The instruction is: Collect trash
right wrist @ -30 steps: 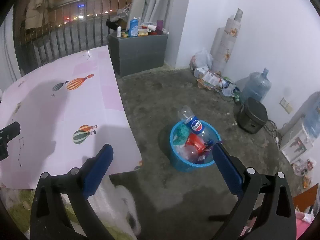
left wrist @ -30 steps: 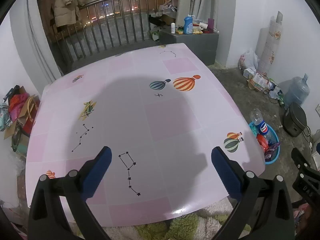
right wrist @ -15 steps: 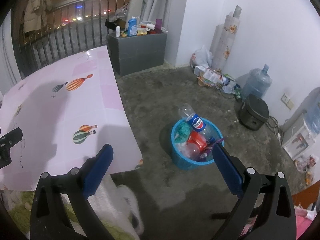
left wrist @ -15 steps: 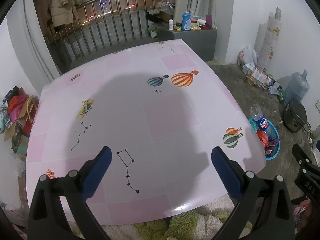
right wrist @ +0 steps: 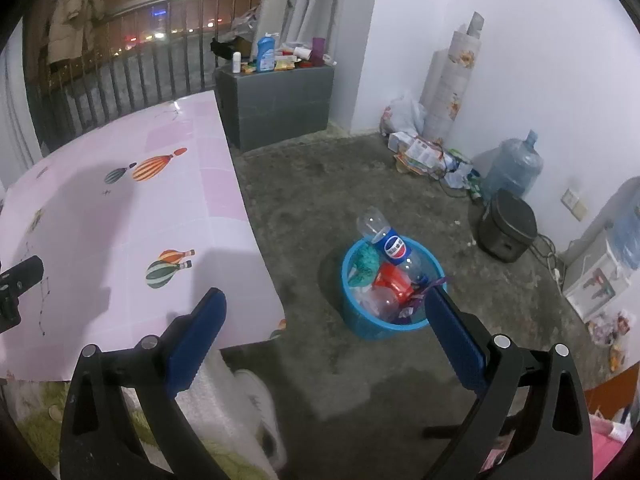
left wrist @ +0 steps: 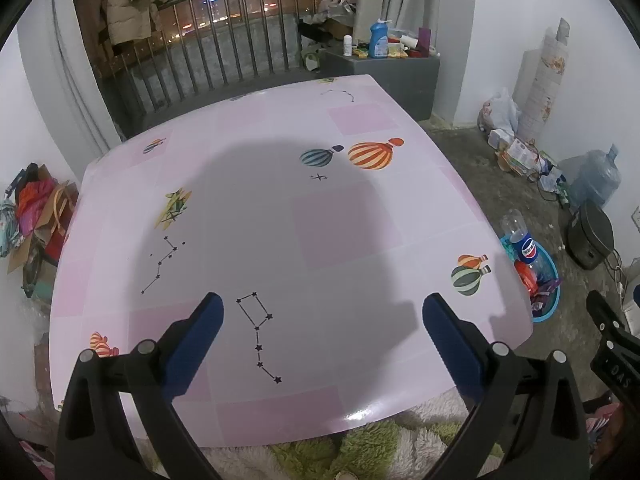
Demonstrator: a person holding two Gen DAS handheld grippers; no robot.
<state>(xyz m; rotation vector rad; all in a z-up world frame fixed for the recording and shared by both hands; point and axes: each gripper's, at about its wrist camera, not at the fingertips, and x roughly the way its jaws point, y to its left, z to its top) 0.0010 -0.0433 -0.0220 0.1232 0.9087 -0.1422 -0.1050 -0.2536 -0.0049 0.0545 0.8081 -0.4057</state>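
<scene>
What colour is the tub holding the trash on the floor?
Bright blue tub, clearest in the right wrist view.

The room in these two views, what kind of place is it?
Probably an enclosed home balcony used for storage: a barred railing with night city lights behind, coats hanging beside it, a bare concrete floor and a water jug.

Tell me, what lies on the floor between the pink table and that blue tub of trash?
Nothing: in the right wrist view, only bare grey concrete floor separates the pink table from the blue tub.
</scene>
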